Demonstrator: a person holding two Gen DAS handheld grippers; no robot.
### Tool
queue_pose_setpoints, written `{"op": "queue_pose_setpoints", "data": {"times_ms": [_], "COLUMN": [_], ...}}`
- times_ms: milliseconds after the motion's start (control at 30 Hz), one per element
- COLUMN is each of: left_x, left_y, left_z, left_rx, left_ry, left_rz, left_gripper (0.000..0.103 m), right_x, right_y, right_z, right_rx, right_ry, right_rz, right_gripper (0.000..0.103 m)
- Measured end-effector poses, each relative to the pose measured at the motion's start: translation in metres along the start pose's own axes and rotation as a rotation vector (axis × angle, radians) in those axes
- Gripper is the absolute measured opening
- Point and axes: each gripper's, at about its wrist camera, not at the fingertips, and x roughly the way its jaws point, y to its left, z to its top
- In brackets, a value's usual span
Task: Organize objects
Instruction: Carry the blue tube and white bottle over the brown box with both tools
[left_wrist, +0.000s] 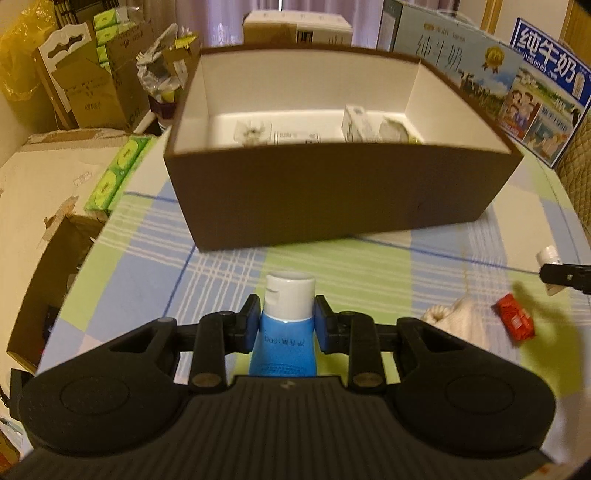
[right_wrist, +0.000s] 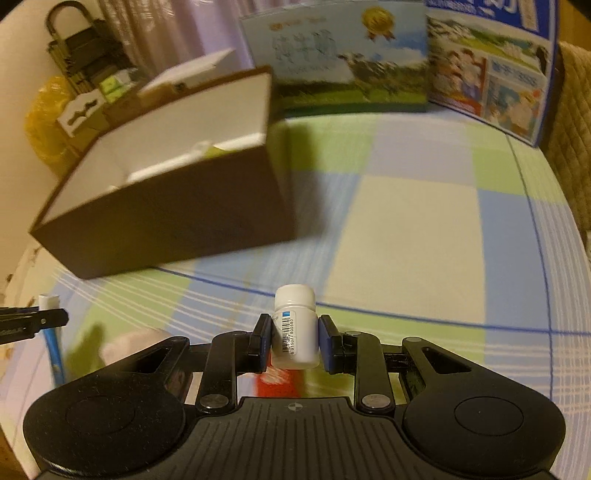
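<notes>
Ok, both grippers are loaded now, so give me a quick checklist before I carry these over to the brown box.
1. Left gripper shut on the blue tube, white cap forward: ok.
2. Right gripper shut on the white bottle, pads on its body: ok.
3. Brown box open-topped, nothing over it: ok.
4. Free floor space inside the box: cannot tell; several small items lie along the far wall.
5. Red packet and white cloth loose on the table, beside the path: ok.
</notes>
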Motion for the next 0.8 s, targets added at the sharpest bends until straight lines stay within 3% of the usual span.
{"op": "queue_pose_setpoints", "data": {"times_ms": [300,800], "left_x": [-0.025,-0.06], "left_y": [-0.004,-0.027], "left_z": [0.038,0.125], "left_rx": [0.002,0.052], "left_ry": [-0.059,-0.226], "left_rz": [-0.016,-0.105], "left_gripper": [0.026,0.026], "right_x": [-0.001,0.005], "right_y": [0.042,0.07], "right_z": [0.041,0.114], "right_rx": [-0.071,-0.127], "right_ry": [-0.057,-0.184], "right_rz": [0.103,0.132], "right_gripper": [0.024,0.024]}}
